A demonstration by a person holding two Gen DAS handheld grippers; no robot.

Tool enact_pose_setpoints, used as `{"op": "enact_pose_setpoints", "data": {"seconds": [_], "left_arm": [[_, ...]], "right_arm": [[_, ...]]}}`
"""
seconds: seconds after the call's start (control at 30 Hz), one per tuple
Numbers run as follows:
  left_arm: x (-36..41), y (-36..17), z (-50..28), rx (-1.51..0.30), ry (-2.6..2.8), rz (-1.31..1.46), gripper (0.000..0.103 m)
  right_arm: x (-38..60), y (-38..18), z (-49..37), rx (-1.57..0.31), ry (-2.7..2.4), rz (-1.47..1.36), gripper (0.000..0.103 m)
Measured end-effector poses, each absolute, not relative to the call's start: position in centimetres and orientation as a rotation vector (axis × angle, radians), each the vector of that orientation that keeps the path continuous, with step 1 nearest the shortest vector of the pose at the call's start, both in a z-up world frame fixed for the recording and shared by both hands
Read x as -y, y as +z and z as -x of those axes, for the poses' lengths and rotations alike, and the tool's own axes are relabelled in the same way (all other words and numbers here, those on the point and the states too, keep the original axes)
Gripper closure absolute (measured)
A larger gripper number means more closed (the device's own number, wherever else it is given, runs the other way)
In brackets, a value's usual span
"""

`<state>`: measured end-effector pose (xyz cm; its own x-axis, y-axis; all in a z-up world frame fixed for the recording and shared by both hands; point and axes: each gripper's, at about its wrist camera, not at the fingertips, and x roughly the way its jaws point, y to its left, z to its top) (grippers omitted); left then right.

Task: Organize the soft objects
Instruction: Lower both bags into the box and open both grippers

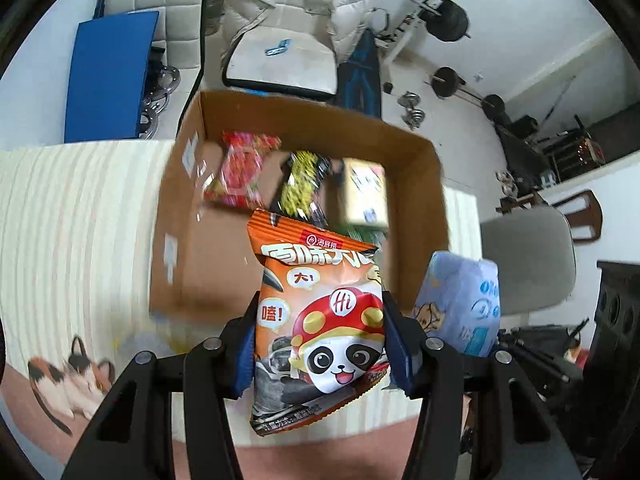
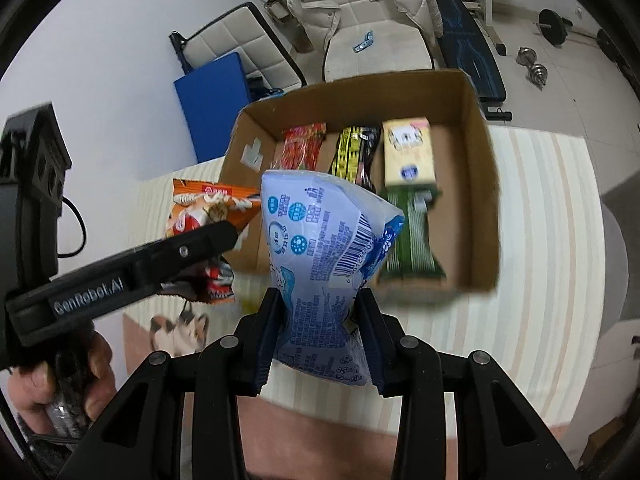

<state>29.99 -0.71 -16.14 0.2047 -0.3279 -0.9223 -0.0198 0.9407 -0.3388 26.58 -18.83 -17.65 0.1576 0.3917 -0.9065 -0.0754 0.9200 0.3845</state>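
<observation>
The left gripper is clamped across the middle of an orange snack bag, its blue pads pinching the sides so the bag stands up ahead of the fingers, raised over the near wall of the cardboard box; the grip at the waist probably keeps the puffy pack from slipping while it is carried. The right gripper is likewise closed on a pale blue packet, squeezing it into an hourglass shape, held just short of the box, which lies ahead of both tools on a striped cloth.

Inside the box, lying side by side beyond the fingers, are a red packet, a yellow-and-black packet, a cream carton and a green packet; the open space toward the left looks meant for the two held packs.

The orange bag shows a panda in a red cap marked "Hi", with Chinese characters; the blue packet carries a barcode and small print too fine to read; the left tool's side reads "GenRobot.AI".
</observation>
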Motion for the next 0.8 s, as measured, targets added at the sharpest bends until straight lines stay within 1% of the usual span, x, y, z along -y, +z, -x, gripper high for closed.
{"op": "enact_pose_setpoints", "data": {"seconds": [0.13, 0.2, 0.33, 0.43, 0.57, 0.8], "left_arm": [[-0.7, -20.1, -34.6, -1.433, -0.228, 0.382, 0.052], [-0.9, -22.5, -36.4, -1.495, -0.24, 0.416, 0.052], [0.1, -26.6, -37.9, -1.592, -0.247, 0.362, 0.052], [1.1, -29.4, -38.1, -1.657, -0.256, 0.328, 0.052], [2.0, -31.4, -38.0, -1.7, -0.271, 0.303, 0.052], [3.8, -32.7, -37.3, -1.733, -0.286, 0.231, 0.052]], "right_arm": [[17.1, -21.8, -31.3, -1.448, 0.339, -0.28, 0.062], [16.4, -23.9, -32.1, -1.487, 0.328, -0.271, 0.062], [15.5, -28.7, -33.0, -1.59, 0.305, -0.215, 0.062], [15.9, -30.8, -33.2, -1.631, 0.276, -0.193, 0.062], [16.9, -32.0, -33.1, -1.652, 0.251, -0.186, 0.063], [17.2, -31.8, -33.0, -1.656, 0.23, -0.123, 0.062]]}}
